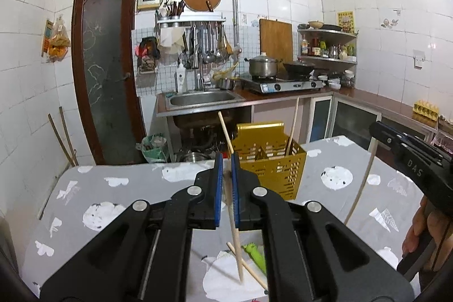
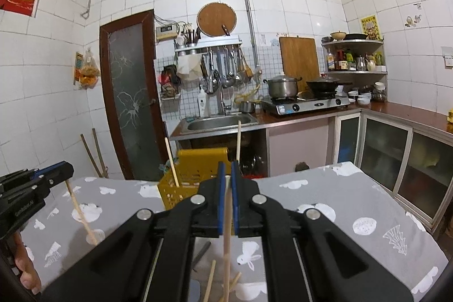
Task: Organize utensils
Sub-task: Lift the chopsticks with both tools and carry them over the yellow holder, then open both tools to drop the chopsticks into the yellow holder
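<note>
Two grippers each pinch one chopstick nearly upright: the left gripper (image 1: 225, 183) clamps its chopstick (image 1: 234, 222) while the right gripper (image 2: 226, 188) clamps another (image 2: 226, 239), and the yellow holder (image 1: 269, 160) sits just ahead on the table (image 1: 113, 200), left one looking closer.

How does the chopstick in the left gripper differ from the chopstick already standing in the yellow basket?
The chopstick in the left gripper is clamped between the blue fingers above the table; the chopstick in the yellow basket rests free inside a compartment. The held chopstick tilts leftward at its top, while the basket one leans slightly rightward. The held one's lower end hangs over loose chopsticks on the table. Both are plain, pale wooden sticks.
</note>
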Demonstrator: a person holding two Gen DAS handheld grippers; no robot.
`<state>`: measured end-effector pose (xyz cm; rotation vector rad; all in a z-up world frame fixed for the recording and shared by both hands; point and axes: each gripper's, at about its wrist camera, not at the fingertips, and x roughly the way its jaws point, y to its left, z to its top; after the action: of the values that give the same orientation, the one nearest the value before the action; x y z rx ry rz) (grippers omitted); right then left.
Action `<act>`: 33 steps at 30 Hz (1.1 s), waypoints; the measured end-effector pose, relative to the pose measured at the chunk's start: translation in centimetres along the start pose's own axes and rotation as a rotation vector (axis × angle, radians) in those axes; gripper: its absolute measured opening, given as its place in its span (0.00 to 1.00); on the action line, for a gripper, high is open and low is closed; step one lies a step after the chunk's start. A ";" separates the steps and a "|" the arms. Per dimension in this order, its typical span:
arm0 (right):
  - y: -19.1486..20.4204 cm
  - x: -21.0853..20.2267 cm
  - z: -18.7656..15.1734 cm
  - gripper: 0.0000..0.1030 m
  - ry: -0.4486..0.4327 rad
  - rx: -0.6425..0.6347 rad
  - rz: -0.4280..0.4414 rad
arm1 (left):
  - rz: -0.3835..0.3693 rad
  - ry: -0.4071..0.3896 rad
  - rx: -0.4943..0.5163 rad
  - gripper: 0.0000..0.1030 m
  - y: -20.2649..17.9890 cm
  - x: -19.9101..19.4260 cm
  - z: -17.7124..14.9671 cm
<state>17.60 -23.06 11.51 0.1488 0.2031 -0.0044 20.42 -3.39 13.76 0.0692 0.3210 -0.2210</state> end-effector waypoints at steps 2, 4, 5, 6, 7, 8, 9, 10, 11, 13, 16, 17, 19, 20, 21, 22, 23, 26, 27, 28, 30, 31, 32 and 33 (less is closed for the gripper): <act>0.1 0.0 0.5 0.04 -0.012 0.003 0.005 | -0.001 -0.017 -0.001 0.04 0.0 -0.1 0.6; 0.2 0.2 1.3 0.04 -0.025 0.005 0.009 | -0.006 -0.025 -0.011 0.04 -0.1 0.0 1.1; 0.3 0.3 1.8 0.04 -0.029 0.005 0.011 | -0.010 -0.029 -0.013 0.04 -0.1 0.2 1.5; 0.3 0.4 2.0 0.04 -0.033 0.006 0.011 | -0.010 -0.031 -0.013 0.04 -0.1 0.4 1.8; 0.3 0.6 2.3 0.04 -0.036 0.006 0.011 | -0.013 -0.034 -0.018 0.04 0.0 0.5 2.2; 0.3 0.8 2.8 0.04 -0.040 0.006 0.012 | -0.018 -0.035 -0.021 0.04 0.1 0.6 2.4; 0.4 0.9 3.0 0.04 -0.044 0.006 0.012 | -0.021 -0.039 -0.025 0.04 0.1 0.7 2.8; 0.5 1.0 3.4 0.04 -0.049 0.005 0.012 | -0.020 -0.049 -0.030 0.04 0.2 0.7 3.4; 0.5 1.2 3.9 0.04 -0.056 0.002 0.011 | -0.021 -0.055 -0.033 0.04 0.1 0.8 3.9; 0.6 1.5 4.8 0.04 -0.066 -0.002 0.012 | -0.025 -0.078 -0.037 0.04 0.0 0.7 5.2; 0.8 2.0 6.5 0.04 -0.082 -0.006 0.011 | -0.018 -0.114 -0.025 0.04 -0.3 0.9 7.8; 0.8 2.2 7.1 0.04 -0.087 -0.006 0.010 | -0.015 -0.122 -0.020 0.04 -0.5 1.0 8.5; 0.8 3.0 8.5 0.04 -0.098 -0.001 0.009 | -0.014 -0.138 -0.017 0.04 -0.9 1.6 10.3; 0.8 3.4 9.2 0.04 -0.104 0.000 0.007 | -0.015 -0.148 -0.019 0.04 -0.9 2.0 11.2; 0.7 3.8 9.7 0.04 -0.110 0.003 0.004 | -0.011 -0.154 -0.021 0.04 -1.0 2.4 11.9; 0.6 4.1 10.3 0.04 -0.114 0.009 0.003 | -0.005 -0.160 -0.024 0.04 -1.0 2.9 12.5; 0.4 4.6 11.0 0.04 -0.119 0.019 0.005 | -0.002 -0.169 -0.023 0.04 -1.1 3.4 13.2; 0.2 5.6 12.4 0.04 -0.137 0.010 -0.008 | 0.012 -0.189 -0.025 0.04 -1.1 5.0 14.7; 0.2 6.2 12.9 0.04 -0.142 0.005 -0.013 | 0.012 -0.190 -0.031 0.04 -1.0 5.5 15.2; 0.2 6.7 13.3 0.04 -0.146 0.006 -0.015 | 0.009 -0.190 -0.043 0.04 -0.9 6.0 15.7; 0.1 7.6 13.8 0.04 -0.150 0.016 -0.014 | -0.007 -0.190 -0.070 0.04 -0.6 7.3 16.4; 0.1 8.2 13.9 0.04 -0.155 0.023 -0.011 | -0.009 -0.192 -0.074 0.04 -0.7 7.9 16.5; 0.1 8.7 14.0 0.04 -0.159 0.025 -0.007 | -0.011 -0.192 -0.074 0.04 -0.7 8.5 16.5; 0.1 9.1 13.9 0.04 -0.161 0.024 -0.004 | -0.012 -0.191 -0.073 0.04 -0.8 9.2 16.4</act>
<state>29.26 -24.92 23.17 0.1716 0.0421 -0.0223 33.76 -7.74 26.28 -0.0260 0.1394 -0.2258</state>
